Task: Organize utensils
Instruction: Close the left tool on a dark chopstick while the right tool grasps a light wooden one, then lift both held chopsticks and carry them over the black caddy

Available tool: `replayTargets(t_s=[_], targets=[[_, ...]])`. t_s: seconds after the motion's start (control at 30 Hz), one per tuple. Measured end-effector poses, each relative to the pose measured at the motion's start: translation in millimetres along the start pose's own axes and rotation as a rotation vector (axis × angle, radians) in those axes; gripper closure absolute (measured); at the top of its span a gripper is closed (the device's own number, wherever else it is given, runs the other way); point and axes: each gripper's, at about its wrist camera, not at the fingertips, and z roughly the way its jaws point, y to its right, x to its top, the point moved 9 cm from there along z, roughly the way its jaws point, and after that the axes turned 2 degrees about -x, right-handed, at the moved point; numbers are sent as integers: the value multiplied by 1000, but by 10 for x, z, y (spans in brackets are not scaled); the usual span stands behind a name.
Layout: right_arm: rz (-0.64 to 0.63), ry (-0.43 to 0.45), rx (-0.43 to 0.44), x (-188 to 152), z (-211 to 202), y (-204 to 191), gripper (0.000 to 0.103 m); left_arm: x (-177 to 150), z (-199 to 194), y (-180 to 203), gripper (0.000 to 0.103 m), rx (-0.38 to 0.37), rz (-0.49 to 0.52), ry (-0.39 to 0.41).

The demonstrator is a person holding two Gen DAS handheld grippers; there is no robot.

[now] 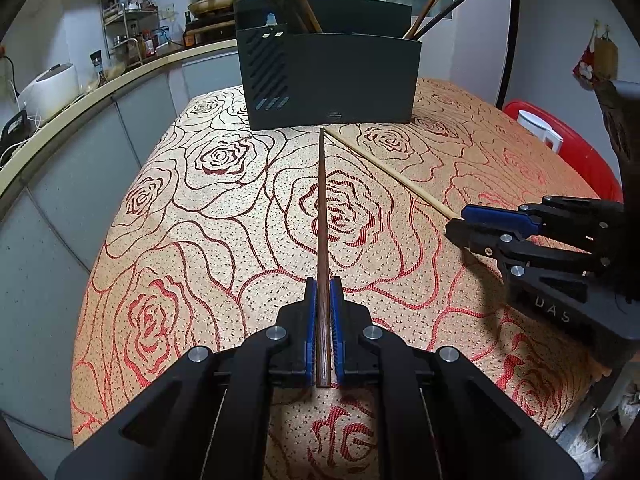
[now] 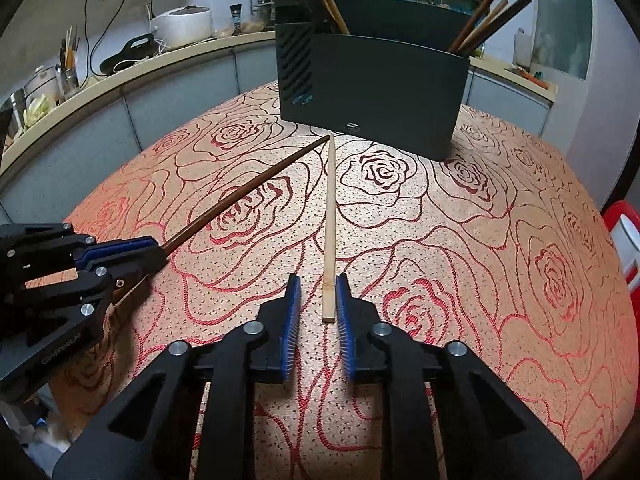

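Two chopsticks, one dark (image 1: 322, 216), one pale (image 2: 330, 224), before one holder (image 1: 332, 76).

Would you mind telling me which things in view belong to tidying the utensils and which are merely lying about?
Part of the job:
- dark chopstick, clamped in the left hand-held gripper
- pale chopstick, lying between the pads of the right hand-held gripper, not yet pinched
- dark utensil holder, already holding chopsticks

Just lying about:
- rice cooker
- spice rack
- red stool
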Motion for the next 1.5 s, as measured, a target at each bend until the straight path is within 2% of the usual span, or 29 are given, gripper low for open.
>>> replayTargets(t_s=[0.3,0.63,0.8,1.1,1.27,1.5], targets=[[16,3,13,9,-2,18,95,1,-1,6,96,11,11,8],[52,-8,10,-25,-59,126,96,4,-9,0,96,20,17,8],[64,29,6,54,-218,200,96,28,-49,-54,96,30,2,13],[93,128,16,291,-624,348,96,342,-530,-232,96,9,-59,150],[122,191,34,438,-866,441,96,573,-817,-244,97,10,-61,237],[145,265,56,583,-1118,558,96,913,-1075,-248,97,7,-56,318]])
